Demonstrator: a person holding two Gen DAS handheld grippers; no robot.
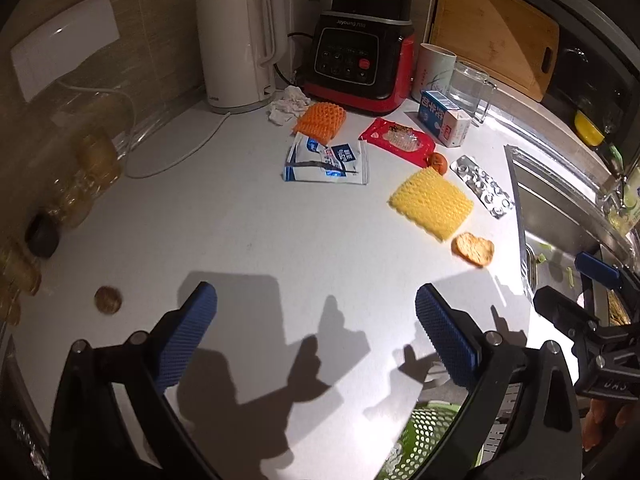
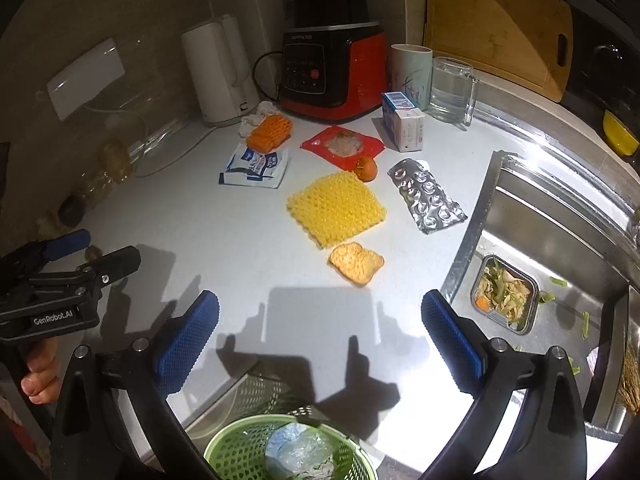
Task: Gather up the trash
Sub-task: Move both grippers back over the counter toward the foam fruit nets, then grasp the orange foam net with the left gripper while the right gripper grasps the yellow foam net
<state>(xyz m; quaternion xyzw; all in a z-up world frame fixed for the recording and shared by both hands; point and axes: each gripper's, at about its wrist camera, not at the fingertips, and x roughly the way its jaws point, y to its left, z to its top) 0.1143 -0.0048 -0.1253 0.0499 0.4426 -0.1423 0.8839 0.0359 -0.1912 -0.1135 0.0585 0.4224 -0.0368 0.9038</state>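
Note:
Both grippers hover open and empty above the white counter's near edge: my left gripper [image 1: 320, 320] [image 2: 100, 250] and my right gripper [image 2: 320, 320] [image 1: 576, 284]. Below the edge stands a green basket [image 2: 236, 444] [image 1: 432, 432] holding crumpled plastic [image 2: 300, 452]. Ahead lie a toast-like slice [image 2: 356, 262] [image 1: 473, 249], a yellow foam net [image 2: 336, 208] [image 1: 432, 204], a blister pack [image 2: 426, 196], a small orange fruit [image 2: 366, 168], a red packet [image 2: 342, 146], a blue-white wrapper [image 2: 254, 166] [image 1: 326, 158], an orange foam net [image 2: 269, 132] and a crumpled tissue [image 1: 288, 104].
At the back stand a white kettle [image 1: 240, 48], a red blender [image 1: 356, 60], a cup [image 2: 410, 68], a glass mug [image 2: 452, 88], a milk carton [image 2: 402, 122] and a cutting board [image 2: 496, 20]. A steel sink [image 2: 560, 208] with a scrap-filled strainer [image 2: 504, 296] lies right. Jars [image 1: 80, 168] line the left.

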